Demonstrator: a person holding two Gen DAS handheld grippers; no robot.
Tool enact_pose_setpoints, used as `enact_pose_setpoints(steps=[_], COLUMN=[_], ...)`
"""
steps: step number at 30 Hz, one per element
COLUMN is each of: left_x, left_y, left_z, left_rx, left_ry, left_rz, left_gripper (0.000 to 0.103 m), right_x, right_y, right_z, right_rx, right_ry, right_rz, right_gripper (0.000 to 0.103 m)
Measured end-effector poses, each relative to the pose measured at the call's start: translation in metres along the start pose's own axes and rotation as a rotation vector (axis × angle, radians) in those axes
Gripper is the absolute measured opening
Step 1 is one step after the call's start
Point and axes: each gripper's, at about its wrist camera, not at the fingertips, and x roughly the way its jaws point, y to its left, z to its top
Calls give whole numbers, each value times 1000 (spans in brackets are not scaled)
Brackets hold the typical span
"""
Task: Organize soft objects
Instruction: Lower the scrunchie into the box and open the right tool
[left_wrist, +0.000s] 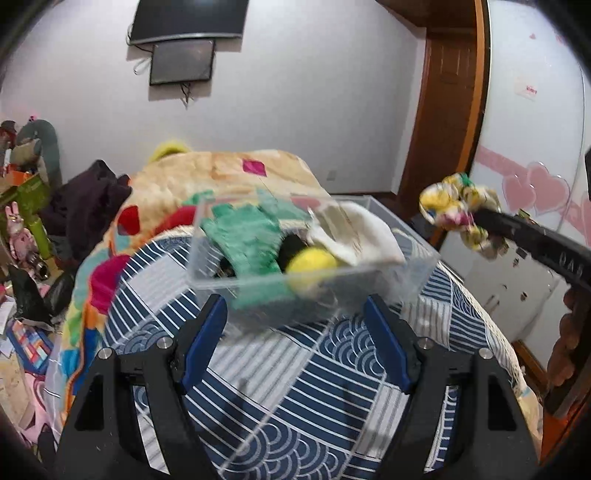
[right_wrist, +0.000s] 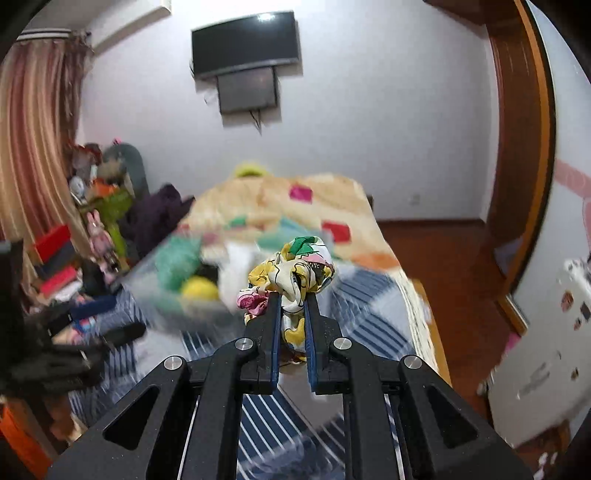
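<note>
Bedroom walls are pale, with a dark television (right_wrist: 244, 42) mounted high at twelve o'clock and a smaller dark panel (right_wrist: 246, 91) just beneath it. Below that lies my bed, covered by a blue-and-white patterned sheet (left_wrist: 332, 387) near me and a cream quilt with coloured patches (left_wrist: 229, 166) farther off.

On the sheet sits a clear plastic box (left_wrist: 258, 288), at about twelve o'clock from my left gripper (left_wrist: 295, 325) and close in front of its fingertips. My left gripper's blue-padded jaws stand wide apart with nothing between them. Inside the box I see a green glove-like cloth (left_wrist: 243, 236), a yellow ball (left_wrist: 312, 264) and a white cloth (left_wrist: 365, 232) draped over the box's right side. All of it is somewhat blurred.

My right gripper (right_wrist: 293, 306) is clamped narrow on a crumpled floral cloth (right_wrist: 295, 273), yellow, white, pink and green, which bunches up above the fingertips and hangs down between the jaws. From the left wrist view that cloth is at two o'clock, held in the air to the right of the box and apart from it. From the right wrist view the box lies at ten o'clock, just left of the cloth.

Toys and clutter (right_wrist: 99, 206) crowd the floor at nine o'clock.
</note>
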Motion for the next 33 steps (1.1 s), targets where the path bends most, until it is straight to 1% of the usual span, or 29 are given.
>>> enact_pose_setpoints(steps=[3, 7, 11, 13, 16, 20, 22, 25, 27, 28, 29, 30, 33], left_x=[-3, -5, -5, -5, -4, -5, -7, -10, -14, -16, -18, -21, -31], left_y=[6, 14, 20, 22, 23, 22, 19, 17, 15, 14, 14, 13, 11], left_z=[6, 11, 14, 13, 12, 11, 11, 13, 14, 16, 17, 18, 24], left_rx=[-8, -20, -26, -27, -28, -24, -18, -10, -6, -5, -5, -4, -5], left_ry=[-23, -39, -47, -49, -51, -54, -55, -64, -74, -79, -86, -94, -119], left_rz=[12, 20, 24, 24, 23, 21, 21, 22, 21, 20, 19, 17, 9], left_gripper=[76, 76, 76, 76, 76, 76, 76, 76, 76, 76, 76, 76, 76], right_x=[9, 30, 55, 68, 89, 104, 104, 97, 88, 83, 74, 68, 48], right_y=[15, 33, 53, 58, 60, 57, 55, 50, 48, 47, 47, 47, 47], right_z=[16, 25, 26, 25, 20, 9, 6, 6, 7, 8, 10, 12, 20], right_rx=[-7, -17, -48, -57, -64, -67, -73, -64, -58, -58, -61, -66, -72], right_ry=[-31, -20, 26, 58, 107, 178, 199, 202, 190, 177, 157, 141, 87], right_rz=[31, 84, 116, 118, 95, 69, 63, 68, 76, 71, 65, 62, 61], right_gripper=[10, 10, 10, 10, 11, 13, 17, 27, 38, 40, 45, 46, 48])
